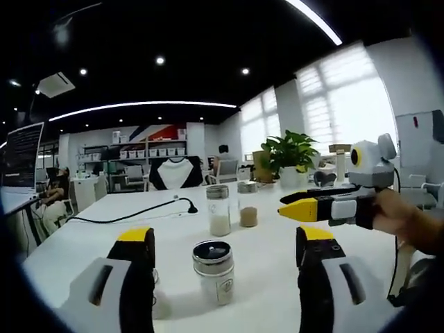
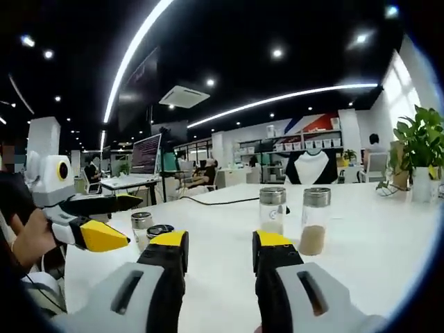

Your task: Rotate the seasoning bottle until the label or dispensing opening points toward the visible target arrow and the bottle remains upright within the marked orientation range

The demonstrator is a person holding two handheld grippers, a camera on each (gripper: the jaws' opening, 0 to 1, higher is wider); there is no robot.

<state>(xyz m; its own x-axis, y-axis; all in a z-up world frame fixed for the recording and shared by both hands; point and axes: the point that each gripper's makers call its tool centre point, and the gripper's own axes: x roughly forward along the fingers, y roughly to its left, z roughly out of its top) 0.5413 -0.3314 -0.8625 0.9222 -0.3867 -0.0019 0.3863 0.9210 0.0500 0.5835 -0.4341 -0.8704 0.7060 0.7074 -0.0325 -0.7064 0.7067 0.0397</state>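
We see the left hand-held gripper (image 1: pixel 225 253) spread wide — a short seasoning bottle (image 1: pixel 214 271) upright between its jaws, untouched, near the white surface's (image 1: pixel 270 243) front edge. Right hand-held gripper (image 2: pixel 220 251) open too — gripping nothing. Two taller jars (image 2: pixel 272 209) stand farther in.

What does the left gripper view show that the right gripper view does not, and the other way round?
Left gripper view: the right gripper comes in from the right, held by a hand, and a short jar stands between this view's own jaws. Right gripper view: the left gripper comes in from the left, and two tall bottles stand ahead of its own jaws. Both: the white table, the tall bottles, the short jar, a black cable and a potted plant.
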